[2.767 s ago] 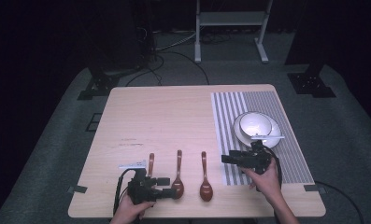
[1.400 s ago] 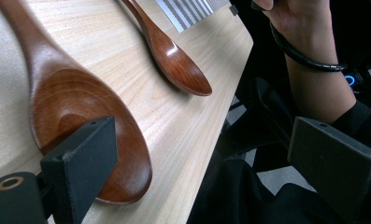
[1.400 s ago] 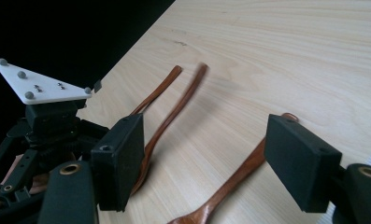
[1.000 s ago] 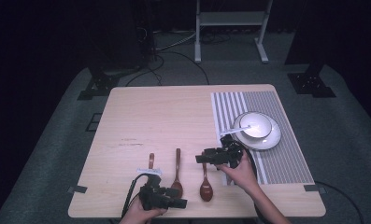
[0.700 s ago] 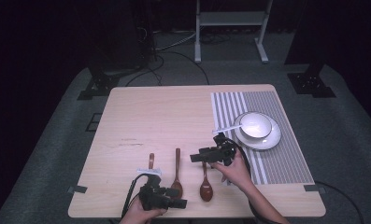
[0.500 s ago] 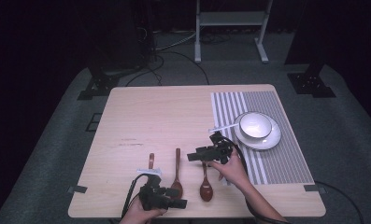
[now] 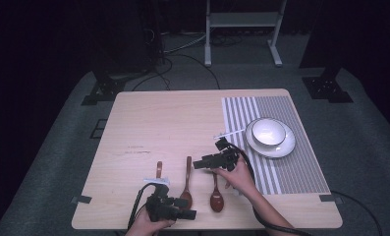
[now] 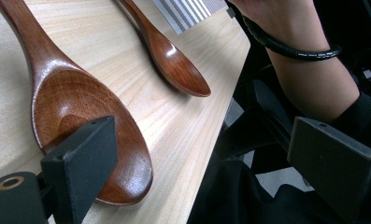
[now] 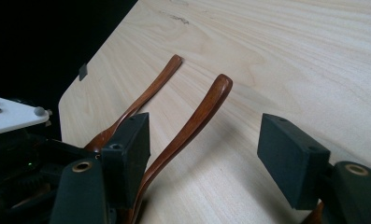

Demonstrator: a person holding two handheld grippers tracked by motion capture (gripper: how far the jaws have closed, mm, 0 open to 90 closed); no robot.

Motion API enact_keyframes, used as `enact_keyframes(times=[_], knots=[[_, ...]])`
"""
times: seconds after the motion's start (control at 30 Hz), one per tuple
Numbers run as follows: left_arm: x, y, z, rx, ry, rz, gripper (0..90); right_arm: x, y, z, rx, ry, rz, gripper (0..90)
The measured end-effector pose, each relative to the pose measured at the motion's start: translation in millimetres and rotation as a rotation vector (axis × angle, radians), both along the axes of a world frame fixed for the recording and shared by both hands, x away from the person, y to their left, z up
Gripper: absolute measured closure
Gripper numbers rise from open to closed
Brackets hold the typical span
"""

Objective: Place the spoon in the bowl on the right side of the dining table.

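Below the centre of the high view, your right gripper (image 7: 198, 163) hovers over the light wooden table (image 7: 173, 118), pointing toward the left of the frame, just above the handles of the middle wooden spoon (image 7: 186, 182) and the right wooden spoon (image 7: 216, 192). Its jaws stand wide apart and have just been closing a little. In the right gripper view, the middle spoon's curved handle (image 9: 192, 123) rises between the two black jaws, close beside the left-hand one; neither pad presses on it. Farther back in that view lies the handle of the left wooden spoon (image 9: 148, 93), running toward the upper left.

At the bottom edge of the high view, your left gripper (image 7: 188, 214) sits low at the table's near edge, pointing toward the right of the frame. Its jaws are spread wide with nothing clamped. In the left gripper view, one pad hangs over the bowl of the middle spoon (image 8: 80, 121), which takes up the left of the frame, while the other pad sits past the table's edge at lower right. The right spoon's bowl (image 8: 178, 70) lies near the top centre, and your right forearm (image 8: 309, 79) fills the upper right.

On the right of the high view, a white bowl (image 7: 268, 132) stands on a white plate (image 7: 286, 147), on a grey striped placemat (image 7: 276, 162).
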State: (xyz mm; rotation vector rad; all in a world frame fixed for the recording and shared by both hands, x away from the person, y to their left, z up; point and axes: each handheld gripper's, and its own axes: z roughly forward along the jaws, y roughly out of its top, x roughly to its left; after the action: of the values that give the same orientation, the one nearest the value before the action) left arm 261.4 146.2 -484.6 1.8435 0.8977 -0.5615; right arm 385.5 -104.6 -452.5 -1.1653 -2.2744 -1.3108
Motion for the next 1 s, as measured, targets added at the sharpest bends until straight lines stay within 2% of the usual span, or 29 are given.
enact_keyframes(times=[0.17,0.33,0.5,0.6,0.67,0.87,1.0], knots=[[0.3,0.7,-0.2,-0.001,0.000,0.000,7.3,3.2,6.0,-2.5,-0.016,0.014,0.006,37.5],[0.5,1.1,-0.4,-0.002,0.000,-0.001,7.3,6.5,11.7,-7.8,-0.052,0.025,0.003,46.7],[0.4,1.4,-0.3,-0.001,0.000,-0.001,7.4,9.2,13.0,-12.9,-0.062,0.040,-0.008,49.2],[0.3,1.4,-0.3,-0.003,0.003,0.001,7.4,9.9,13.4,-16.3,-0.066,0.054,-0.013,58.0],[0.3,1.4,-0.4,-0.004,0.005,0.003,7.4,9.8,13.0,-16.7,-0.066,0.052,-0.016,59.2],[0.5,1.2,-0.5,-0.004,0.003,0.002,7.3,9.3,9.3,-15.8,-0.028,0.074,-0.024,66.0],[0.8,1.6,-0.5,-0.006,0.005,-0.001,7.3,10.6,5.5,-12.5,0.041,0.105,-0.021,71.7]])
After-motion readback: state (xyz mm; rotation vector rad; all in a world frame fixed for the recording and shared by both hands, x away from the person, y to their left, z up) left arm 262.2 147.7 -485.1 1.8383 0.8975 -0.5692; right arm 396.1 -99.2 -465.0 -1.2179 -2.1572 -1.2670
